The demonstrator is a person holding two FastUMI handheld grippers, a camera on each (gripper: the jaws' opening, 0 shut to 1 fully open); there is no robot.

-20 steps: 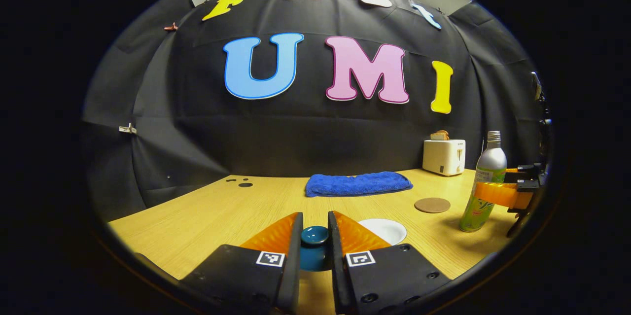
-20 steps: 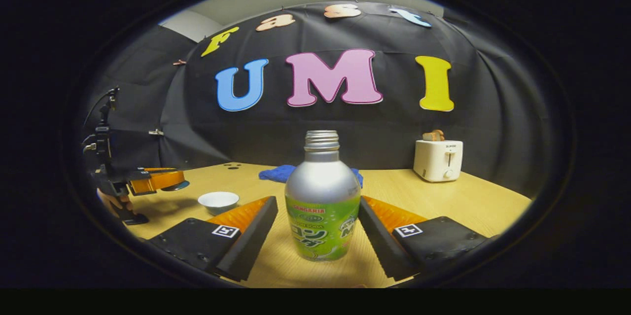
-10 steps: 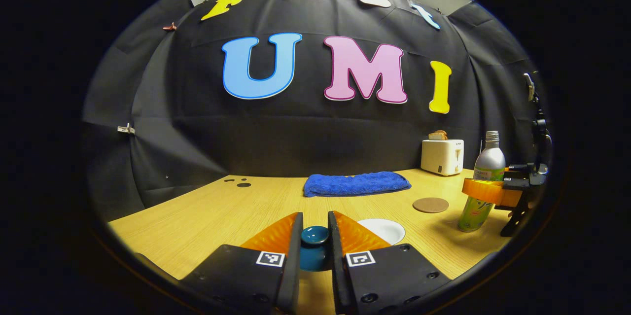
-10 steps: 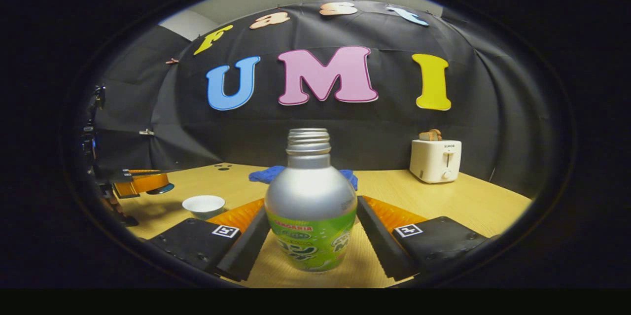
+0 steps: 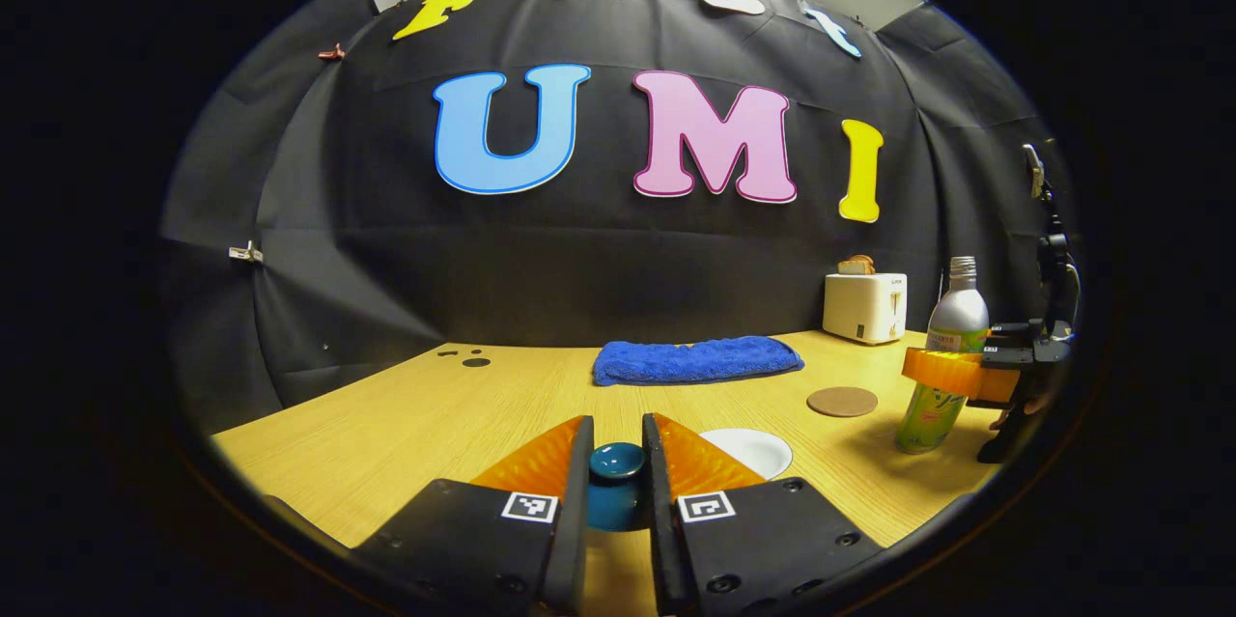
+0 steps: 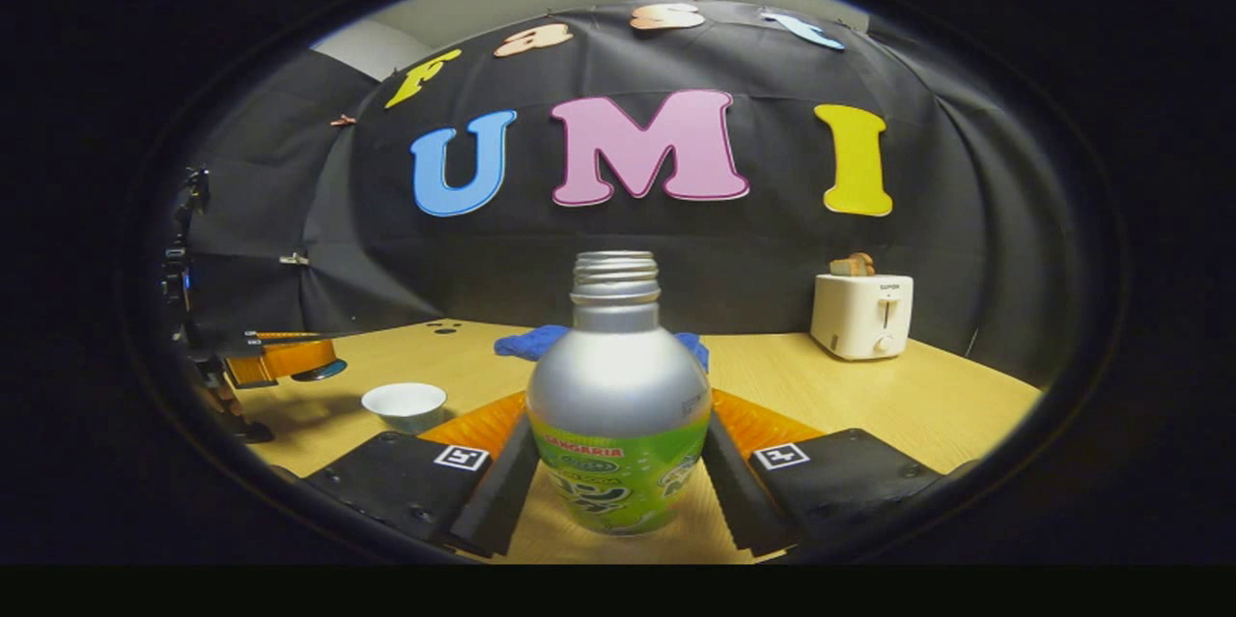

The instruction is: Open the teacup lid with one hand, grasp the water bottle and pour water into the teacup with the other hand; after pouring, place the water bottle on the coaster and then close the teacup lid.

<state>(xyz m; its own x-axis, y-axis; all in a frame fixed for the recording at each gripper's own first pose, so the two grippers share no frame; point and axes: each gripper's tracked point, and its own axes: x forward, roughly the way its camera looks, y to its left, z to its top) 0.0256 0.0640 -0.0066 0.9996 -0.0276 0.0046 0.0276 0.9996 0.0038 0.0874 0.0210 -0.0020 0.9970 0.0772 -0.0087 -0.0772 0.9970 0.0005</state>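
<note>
My left gripper (image 5: pixel 616 434) is shut on the knob of the teal teacup lid (image 5: pixel 616 464), holding it above the table. The white teacup (image 5: pixel 748 451) stands uncovered just right of its fingers. In the right gripper view a silver water bottle with a green label (image 6: pixel 618 376) stands uncapped and upright on the table. My right gripper (image 6: pixel 618 424) has both fingers pressed against its sides. The round brown coaster (image 5: pixel 843 401) lies between the teacup and the bottle (image 5: pixel 941 356). Far left in the right gripper view, the left gripper (image 6: pixel 280 358) holds the lid near the teacup (image 6: pixel 405 403).
A folded blue towel (image 5: pixel 697 358) lies at the back of the wooden table (image 5: pixel 386 424). A white toaster (image 5: pixel 866 306) with toast stands at the back right, also seen as the toaster (image 6: pixel 861 315) right of the bottle.
The right gripper's fingers moved in around the bottle and closed onto its sides. The left gripper stayed still with the lid.
</note>
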